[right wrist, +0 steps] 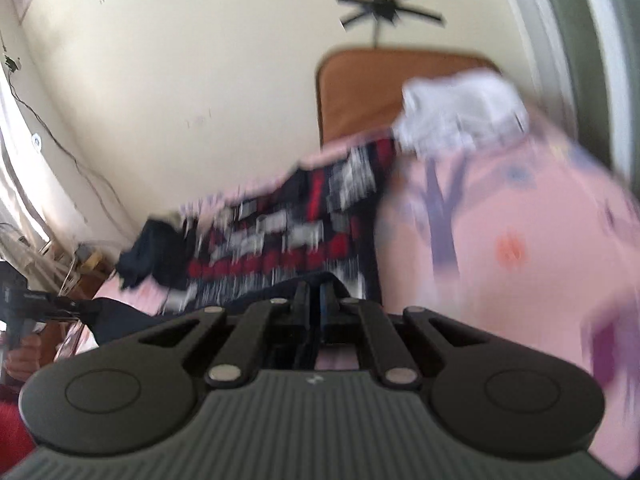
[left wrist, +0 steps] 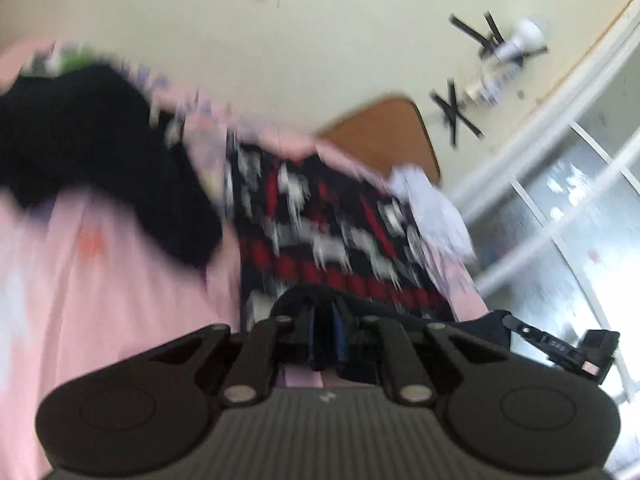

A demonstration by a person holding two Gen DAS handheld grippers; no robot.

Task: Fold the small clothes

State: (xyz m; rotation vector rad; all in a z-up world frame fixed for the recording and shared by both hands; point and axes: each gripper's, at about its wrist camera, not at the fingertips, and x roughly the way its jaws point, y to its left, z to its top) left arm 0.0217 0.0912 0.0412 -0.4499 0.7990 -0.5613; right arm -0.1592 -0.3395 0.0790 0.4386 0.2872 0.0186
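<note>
We read the dark garment [left wrist: 492, 322] as the piece in hand: a navy hem stretched between the two grippers, just above the pink bed sheet [left wrist: 100, 300] at the near edge of the bed. The left gripper [left wrist: 326, 320] has its jaws closed on dark cloth at one end; the right gripper [right wrist: 316, 304] has its jaws closed on dark cloth at the other. In the right wrist view the same fabric [right wrist: 120, 320] runs off leftward to the other gripper. Both views are motion-blurred, so the garment's type cannot be told.

Progress, as we judge it: early. No finished fold of this piece is visible; it hangs as a taut edge, not yet laid flat. Beyond it lie a red, white and black patterned garment [left wrist: 320, 232], a black heap [left wrist: 80, 152] and a white bundle [right wrist: 460, 116], all loose and unfolded, so most of the work remains.

Room for moving: the open sheet beside the patterned garment, toward the purple tree print [right wrist: 444, 216], looks the freest place to lay cloth down. The brown headboard [right wrist: 360, 92] and cream wall close off the far side. Window frames [left wrist: 560, 208] stand close on the left gripper's side; cables hang on the wall in the right wrist view.
</note>
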